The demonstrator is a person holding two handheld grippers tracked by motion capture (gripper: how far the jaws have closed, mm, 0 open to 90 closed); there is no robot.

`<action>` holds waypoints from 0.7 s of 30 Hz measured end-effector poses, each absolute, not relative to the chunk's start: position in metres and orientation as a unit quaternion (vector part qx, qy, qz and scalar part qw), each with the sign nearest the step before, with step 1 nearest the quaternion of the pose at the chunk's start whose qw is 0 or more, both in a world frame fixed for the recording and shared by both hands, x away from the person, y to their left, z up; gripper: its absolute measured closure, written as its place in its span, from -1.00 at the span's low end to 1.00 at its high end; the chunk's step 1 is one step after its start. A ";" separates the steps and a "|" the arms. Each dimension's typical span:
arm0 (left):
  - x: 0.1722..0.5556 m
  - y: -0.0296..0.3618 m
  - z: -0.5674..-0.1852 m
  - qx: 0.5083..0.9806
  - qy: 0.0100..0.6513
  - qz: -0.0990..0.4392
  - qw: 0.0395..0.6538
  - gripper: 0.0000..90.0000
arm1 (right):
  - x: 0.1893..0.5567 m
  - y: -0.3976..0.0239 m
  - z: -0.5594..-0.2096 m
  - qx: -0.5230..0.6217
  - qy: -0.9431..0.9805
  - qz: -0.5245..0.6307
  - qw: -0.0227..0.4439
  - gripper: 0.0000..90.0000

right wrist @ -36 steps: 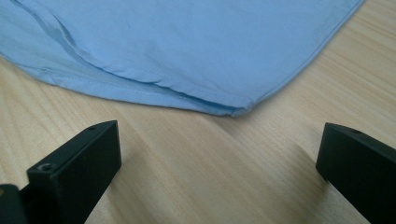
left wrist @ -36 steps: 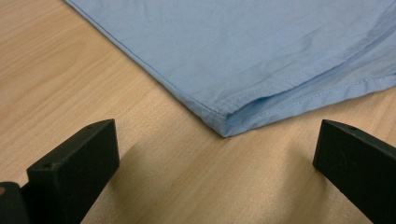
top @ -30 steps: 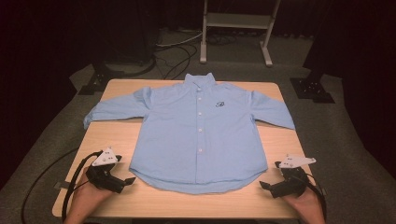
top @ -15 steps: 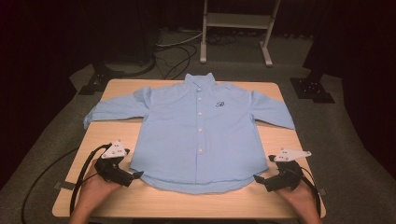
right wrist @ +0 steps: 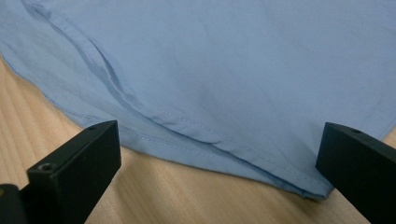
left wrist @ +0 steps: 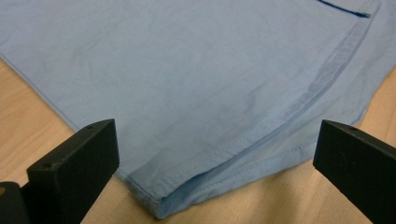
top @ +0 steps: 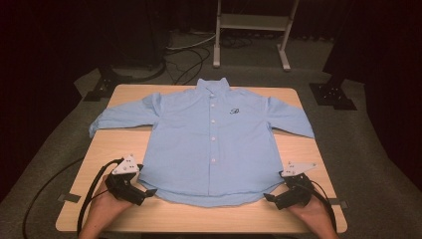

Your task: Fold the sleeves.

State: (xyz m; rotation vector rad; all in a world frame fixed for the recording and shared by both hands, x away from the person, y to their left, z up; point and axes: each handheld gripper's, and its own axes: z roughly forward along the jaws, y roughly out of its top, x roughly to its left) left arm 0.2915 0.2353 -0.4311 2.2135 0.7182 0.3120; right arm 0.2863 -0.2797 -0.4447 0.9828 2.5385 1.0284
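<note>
1. Left gripper [top: 149, 191]: jaws wide apart, holding nothing, astride the shirt's [top: 214, 144] near-left hem corner.
2. Right gripper [top: 268, 197]: jaws wide apart, holding nothing, at the near-right hem corner.
3. Shirt: light blue, buttoned, flat, sleeves spread, collar at the far side.
4. Table [top: 199, 216]: wooden, under the shirt.

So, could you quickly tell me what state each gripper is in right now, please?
Left gripper: open, holding nothing, at the shirt hem's corner.
Right gripper: open, holding nothing, at the other hem corner.
</note>
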 end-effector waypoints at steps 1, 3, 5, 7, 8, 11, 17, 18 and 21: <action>0.290 0.234 -0.432 0.870 0.281 0.118 0.387 -1.00 | 0.286 -0.280 -0.444 0.339 0.865 0.351 0.115 -1.00; 0.288 0.233 -0.434 0.873 0.278 0.115 0.384 -1.00 | 0.285 -0.280 -0.445 0.339 0.865 0.353 0.115 -1.00; 0.286 0.231 -0.436 0.877 0.274 0.111 0.380 -1.00 | 0.285 -0.280 -0.445 0.338 0.865 0.353 0.117 -1.00; 0.286 0.230 -0.437 0.878 0.274 0.105 0.378 -1.00 | 0.284 -0.280 -0.445 0.337 0.865 0.352 0.120 -1.00; 0.286 0.230 -0.437 0.878 0.274 0.105 0.378 -1.00 | 0.284 -0.280 -0.445 0.337 0.865 0.352 0.120 -1.00; 0.287 0.230 -0.440 0.883 0.279 0.098 0.365 -1.00 | 0.284 -0.280 -0.445 0.337 0.865 0.352 0.121 -1.00; 0.286 0.229 -0.440 0.883 0.280 0.095 0.365 -1.00 | 0.284 -0.280 -0.446 0.339 0.864 0.353 0.120 -1.00; 0.286 0.229 -0.440 0.883 0.280 0.094 0.364 -1.00 | 0.283 -0.280 -0.446 0.340 0.863 0.353 0.121 -1.00; 0.282 0.229 -0.439 0.885 0.281 0.092 0.360 -1.00 | 0.281 -0.279 -0.445 0.341 0.864 0.350 0.121 -1.00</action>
